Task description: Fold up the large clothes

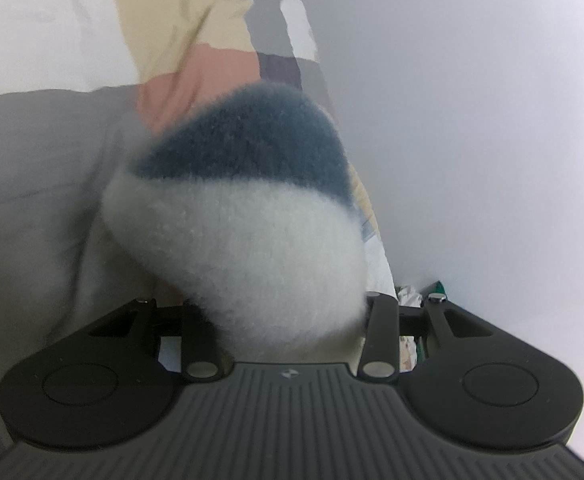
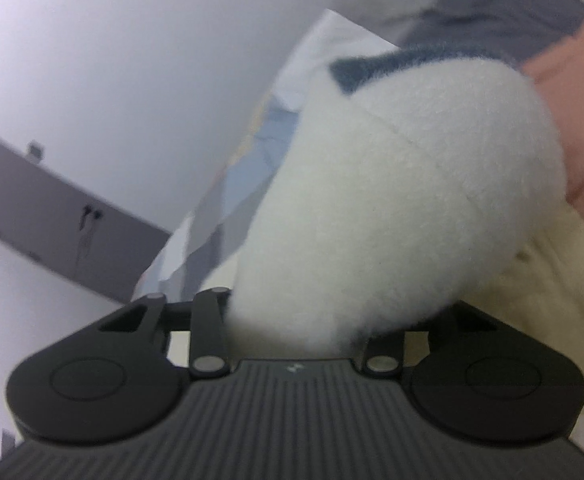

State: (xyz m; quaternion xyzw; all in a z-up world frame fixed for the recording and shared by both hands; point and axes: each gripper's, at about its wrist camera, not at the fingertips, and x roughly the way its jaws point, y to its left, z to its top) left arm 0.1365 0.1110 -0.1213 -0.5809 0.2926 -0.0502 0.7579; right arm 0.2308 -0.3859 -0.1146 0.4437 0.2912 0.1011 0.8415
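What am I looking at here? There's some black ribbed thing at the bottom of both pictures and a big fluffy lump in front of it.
Each picture comes from a camera on a hand-held gripper, looking along its fingers. No robot: a person holds one in each hand. The left gripper has bunched fuzzy white-and-blue garment between its fingers, which the fabric hides. The right gripper holds another part of the same fleece. Behind lie patchwork bedding and a grey cloth.

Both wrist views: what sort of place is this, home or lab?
Probably a bedroom at home, though little shows. The fluffy white-and-blue garment is held over a patchwork bedcover that looks like bedding, with plain white wall behind and a grey ledge carrying what look like hanging earphones.
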